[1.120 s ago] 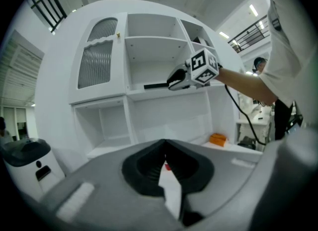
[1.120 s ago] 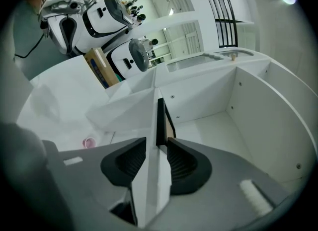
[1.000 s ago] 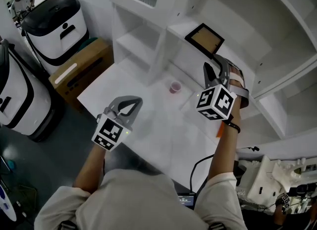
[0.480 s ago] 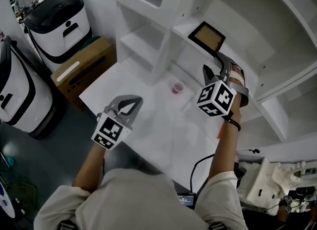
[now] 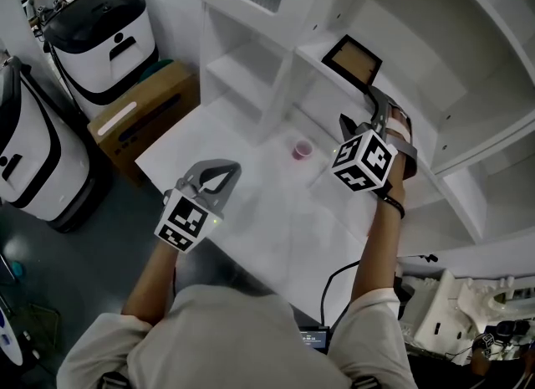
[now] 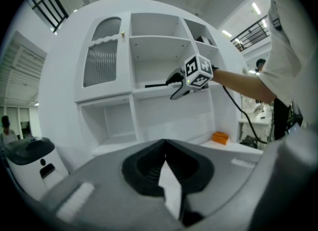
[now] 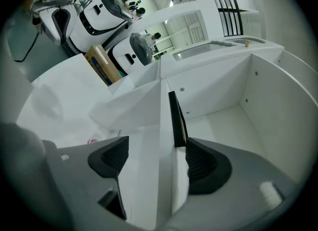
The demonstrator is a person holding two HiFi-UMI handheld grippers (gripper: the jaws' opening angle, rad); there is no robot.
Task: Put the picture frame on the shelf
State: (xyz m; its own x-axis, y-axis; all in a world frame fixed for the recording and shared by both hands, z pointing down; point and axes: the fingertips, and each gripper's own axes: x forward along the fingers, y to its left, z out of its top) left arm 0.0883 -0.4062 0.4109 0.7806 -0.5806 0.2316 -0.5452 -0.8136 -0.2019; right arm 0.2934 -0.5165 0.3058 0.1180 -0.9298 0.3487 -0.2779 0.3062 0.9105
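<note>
The black picture frame (image 5: 352, 60) with a tan panel lies on the white shelf (image 5: 322, 44) of the cabinet. My right gripper (image 5: 361, 115) is just in front of it at the shelf edge, and its jaws are opening. In the right gripper view the frame (image 7: 176, 120) shows edge-on, with its near end beside the right pad (image 7: 203, 163). The left pad (image 7: 109, 158) stands well away from it, so nothing is gripped. My left gripper (image 5: 219, 176) hangs shut and empty over the table's near left part. The shut jaws (image 6: 166, 175) also fill the bottom of its own view.
A small pink cup (image 5: 302, 149) stands on the white table (image 5: 251, 203) below the shelf. An orange object (image 6: 220, 137) lies at the table's right end. A cardboard box (image 5: 146, 111) and white machines (image 5: 100, 32) stand on the floor to the left. Cabinet compartments (image 5: 242, 69) rise behind the table.
The right gripper's jaws have spread wider and no longer grip the frame, which stays on the shelf. The left gripper has not moved.
</note>
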